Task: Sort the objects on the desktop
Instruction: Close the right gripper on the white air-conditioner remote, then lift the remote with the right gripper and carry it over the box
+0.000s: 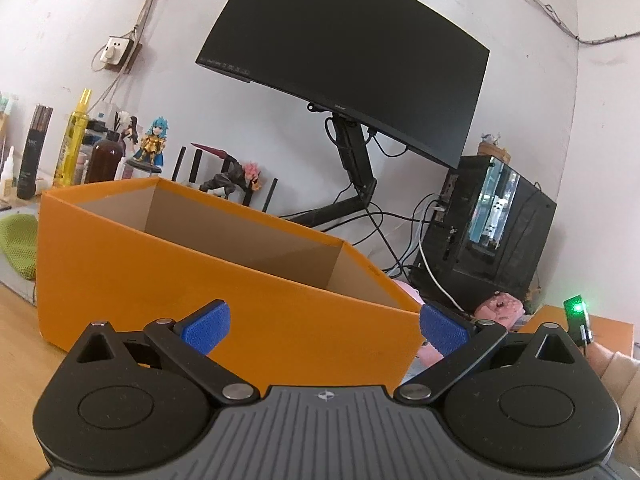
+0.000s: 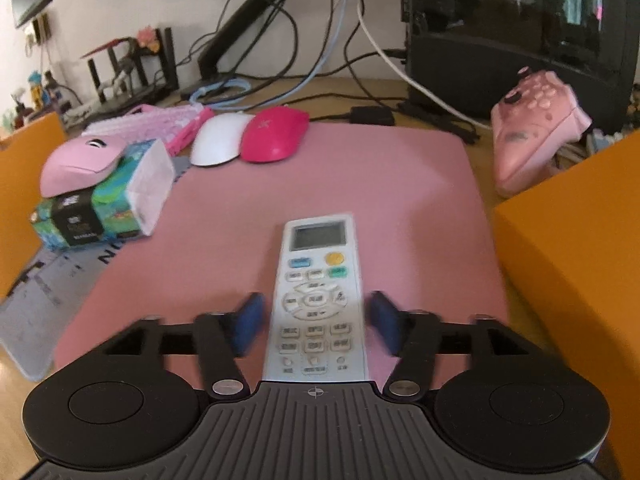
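Observation:
A white remote control lies lengthwise on the pink desk mat, screen end pointing away. My right gripper straddles its lower half. The blue pads stand a little off each side of the remote, so the gripper is open around it. In the left wrist view my left gripper is open and holds nothing. It faces the side of an open orange box, whose inside is hidden from here.
At the mat's far edge lie a white mouse and a magenta mouse. A pale pink mouse rests on a tissue pack at the left. A pink gamepad leans at the right by an orange box wall. Monitor, PC case and cables stand behind.

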Motion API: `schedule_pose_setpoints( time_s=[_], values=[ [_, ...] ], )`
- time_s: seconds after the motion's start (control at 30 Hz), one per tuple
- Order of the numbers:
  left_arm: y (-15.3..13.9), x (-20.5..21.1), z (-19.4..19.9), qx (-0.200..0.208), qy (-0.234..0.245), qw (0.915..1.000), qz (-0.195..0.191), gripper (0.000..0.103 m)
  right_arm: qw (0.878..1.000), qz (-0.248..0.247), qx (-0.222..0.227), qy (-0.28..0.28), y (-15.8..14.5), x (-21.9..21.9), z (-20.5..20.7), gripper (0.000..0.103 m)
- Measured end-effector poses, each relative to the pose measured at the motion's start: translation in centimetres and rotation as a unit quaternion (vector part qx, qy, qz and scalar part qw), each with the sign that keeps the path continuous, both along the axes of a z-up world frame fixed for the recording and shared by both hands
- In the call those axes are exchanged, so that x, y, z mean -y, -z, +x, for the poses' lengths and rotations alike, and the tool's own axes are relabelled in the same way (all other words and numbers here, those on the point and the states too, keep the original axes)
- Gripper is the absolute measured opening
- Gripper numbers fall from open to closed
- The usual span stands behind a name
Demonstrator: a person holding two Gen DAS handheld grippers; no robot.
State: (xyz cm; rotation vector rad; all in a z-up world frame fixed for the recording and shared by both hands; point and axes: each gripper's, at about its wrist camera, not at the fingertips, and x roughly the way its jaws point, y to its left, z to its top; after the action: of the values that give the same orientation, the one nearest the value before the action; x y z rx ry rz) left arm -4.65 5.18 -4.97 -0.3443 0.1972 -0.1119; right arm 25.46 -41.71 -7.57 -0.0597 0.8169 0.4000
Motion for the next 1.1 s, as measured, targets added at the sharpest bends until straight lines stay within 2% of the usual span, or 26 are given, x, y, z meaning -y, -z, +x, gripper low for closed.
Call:
schedule_pose_setpoints(
  time_s=[0.1,0.2,0.3,0.33,0.53,0.83,0.97,1.1],
  values=[
    [-0.2,0.1,-0.4,0.007,0.0,0.9999,0.008,0.103,0.999,-0.037,0.017,0.003,0.4,-1.6,-0.6,0.091],
    [-0.2,-0.2,-0.6,0.008,0.001,1.0,0.003,0.103,0.999,-0.039,0.026,0.014,0.5,-1.9,-1.0,0.088],
    [-0.1,-0.5,-0.6,0.006,-0.002,1.0,-0.004,0.103,0.998,-0.036,0.039,0.034,0.3,-1.3,-1.3,0.063],
    [0.0,-0.7,-0.6,0.004,-0.001,1.0,-0.008,0.103,0.998,-0.035,0.042,0.043,0.2,-1.0,-1.4,0.05],
    [0.2,-1.0,-0.6,0.003,-0.001,0.9999,-0.013,0.103,0.997,-0.038,0.055,0.032,0.4,-0.9,-2.8,0.05],
    [-0.1,-1.9,-1.3,0.015,-0.017,0.9997,-0.013,0.103,0.997,-0.023,0.072,0.012,0.1,-3.7,-6.4,0.05],
    [-0.1,-2.7,-1.5,0.014,-0.028,0.9993,-0.021,0.103,0.996,0.012,0.089,0.007,-1.3,-4.8,-7.9,0.05],
    [-0.4,-2.9,-1.9,0.021,-0.028,0.9992,-0.02,0.103,0.992,0.044,0.114,-0.005,-4.0,-6.3,-9.1,0.05]
  ],
)
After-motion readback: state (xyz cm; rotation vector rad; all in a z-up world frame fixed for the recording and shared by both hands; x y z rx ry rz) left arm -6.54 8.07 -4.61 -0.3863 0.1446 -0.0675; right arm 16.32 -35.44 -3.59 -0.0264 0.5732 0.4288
